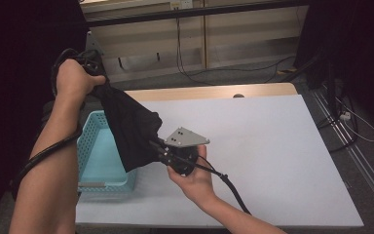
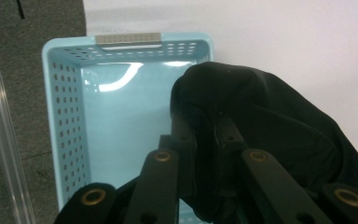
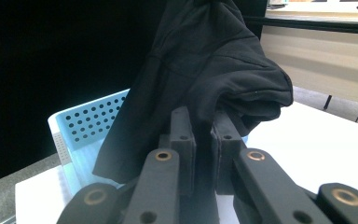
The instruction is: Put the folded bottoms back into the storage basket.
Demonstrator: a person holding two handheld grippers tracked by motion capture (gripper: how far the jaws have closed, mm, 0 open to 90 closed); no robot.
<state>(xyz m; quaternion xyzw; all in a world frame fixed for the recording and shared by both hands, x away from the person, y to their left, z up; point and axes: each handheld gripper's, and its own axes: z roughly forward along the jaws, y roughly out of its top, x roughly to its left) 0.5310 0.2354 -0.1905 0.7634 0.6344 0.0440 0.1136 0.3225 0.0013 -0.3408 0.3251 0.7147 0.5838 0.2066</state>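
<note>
A black cloth garment (image 1: pixel 126 124) hangs stretched between my two grippers above the right rim of a light blue perforated basket (image 1: pixel 91 146). My left gripper (image 1: pixel 96 80) is raised at the upper left, shut on the garment's top edge; the left gripper view shows its jaws pinching the black cloth (image 2: pixel 261 121) over the basket (image 2: pixel 65 116). My right gripper (image 1: pixel 157 144), lower and nearer the table's middle, is shut on the garment's lower edge. In the right gripper view the garment (image 3: pixel 205 70) rises from its jaws, with the basket (image 3: pixel 84 123) behind.
The white table (image 1: pixel 263 146) spreads to the right of the basket. The basket is empty inside. Beyond the table's far edge lie a wooden strip (image 1: pixel 214 91), loose cables (image 1: pixel 190 73) on the floor and wooden furniture. Dark drapes flank both sides.
</note>
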